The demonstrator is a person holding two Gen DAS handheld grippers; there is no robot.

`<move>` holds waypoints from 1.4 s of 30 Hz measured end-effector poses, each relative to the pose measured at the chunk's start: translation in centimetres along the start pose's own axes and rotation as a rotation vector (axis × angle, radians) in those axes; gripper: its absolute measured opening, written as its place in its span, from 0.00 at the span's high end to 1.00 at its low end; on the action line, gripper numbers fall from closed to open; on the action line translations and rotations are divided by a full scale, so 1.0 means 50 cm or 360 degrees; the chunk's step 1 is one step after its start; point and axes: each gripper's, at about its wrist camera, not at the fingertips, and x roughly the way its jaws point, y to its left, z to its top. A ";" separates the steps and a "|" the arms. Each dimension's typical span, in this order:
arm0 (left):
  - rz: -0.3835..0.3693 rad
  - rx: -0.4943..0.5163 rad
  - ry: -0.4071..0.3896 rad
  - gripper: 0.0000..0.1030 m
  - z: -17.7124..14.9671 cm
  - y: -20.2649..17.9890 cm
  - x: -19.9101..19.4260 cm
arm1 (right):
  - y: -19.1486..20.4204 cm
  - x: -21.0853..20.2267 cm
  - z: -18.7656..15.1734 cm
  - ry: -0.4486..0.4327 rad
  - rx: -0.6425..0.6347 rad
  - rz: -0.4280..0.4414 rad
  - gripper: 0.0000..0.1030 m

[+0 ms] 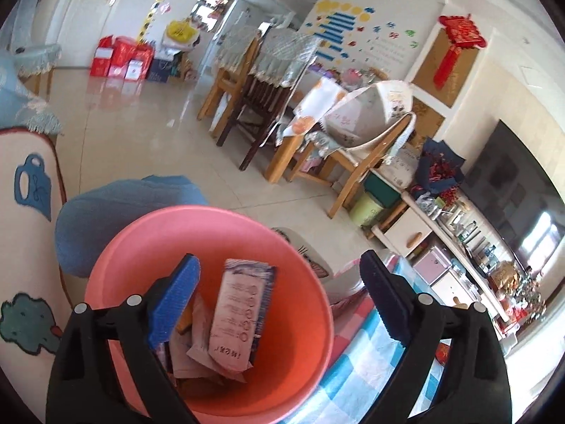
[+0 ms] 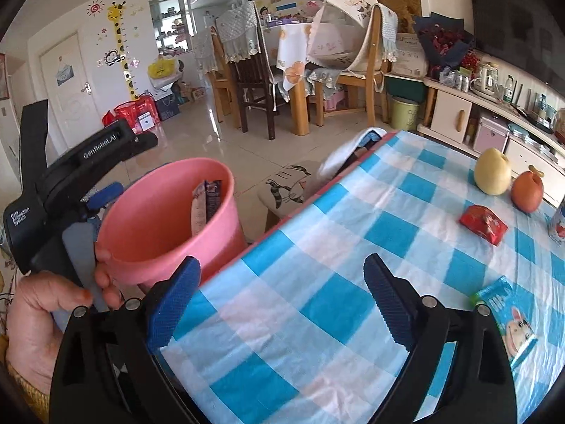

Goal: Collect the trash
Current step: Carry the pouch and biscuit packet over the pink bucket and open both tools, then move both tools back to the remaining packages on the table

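"GenRobot.AI" and "Data Acquisition System" on left gripper [image 2: 102, 196]

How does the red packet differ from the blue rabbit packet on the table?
The red packet is small, puffed and crinkled, lying far across the checked table near the pear. The blue rabbit packet is longer and flatter, with a cartoon rabbit, lying close beside the open right gripper. Neither is in the pink bucket yet; both lie loose on the cloth.

Black tongs [image 2: 282, 296] with ridged blue pads [image 2: 388, 304], silver screws
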 end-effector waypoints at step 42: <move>-0.0484 0.0923 0.0055 0.04 -0.274 -0.375 -0.151 | -0.317 -0.297 -0.138 -0.0265 0.0433 -0.0226 0.07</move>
